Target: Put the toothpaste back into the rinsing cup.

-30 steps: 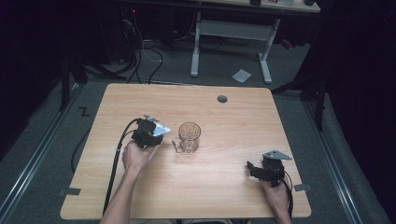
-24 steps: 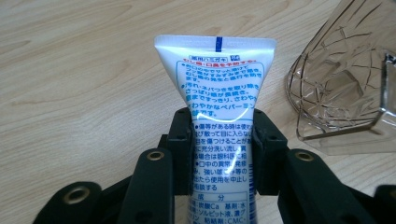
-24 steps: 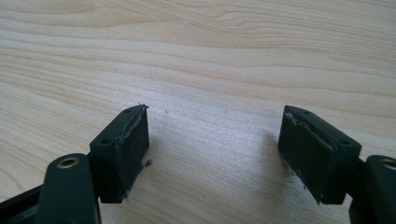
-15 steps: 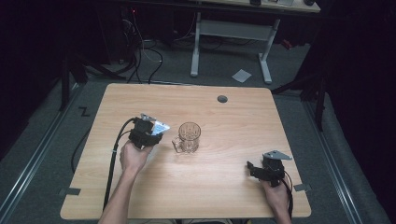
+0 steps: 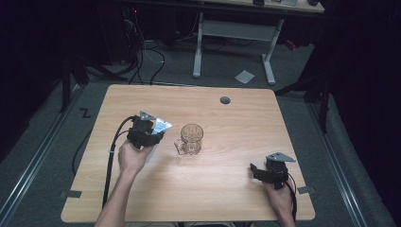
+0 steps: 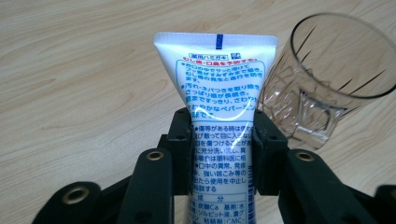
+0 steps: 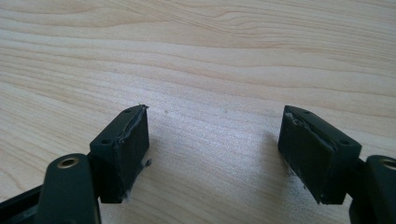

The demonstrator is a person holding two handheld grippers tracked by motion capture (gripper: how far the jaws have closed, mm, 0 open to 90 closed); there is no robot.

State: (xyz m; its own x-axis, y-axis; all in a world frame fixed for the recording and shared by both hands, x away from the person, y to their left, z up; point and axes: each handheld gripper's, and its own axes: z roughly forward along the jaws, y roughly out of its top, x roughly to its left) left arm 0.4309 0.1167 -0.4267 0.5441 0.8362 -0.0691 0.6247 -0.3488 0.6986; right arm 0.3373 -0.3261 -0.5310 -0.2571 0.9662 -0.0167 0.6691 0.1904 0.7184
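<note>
At nine o'clock of the glass mug [image 5: 191,139], the left gripper [image 5: 150,131] clamps a toothpaste tube [image 6: 218,112], crimped end up. Right gripper [image 7: 215,149] rests agape on the surface [image 5: 227,189] at five o'clock. Probably the tube goes into the mug next: lift and tip it over the rim.

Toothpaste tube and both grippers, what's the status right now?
Left gripper shut on toothpaste tube, crimped end forward, beside glass mug. Right gripper open, low over bare table. Nothing in the way.

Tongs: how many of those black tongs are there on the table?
2. The left tongs sit beside the glass mug, shut on a toothpaste tube. The right tongs rest open near the table's front right corner.
</note>
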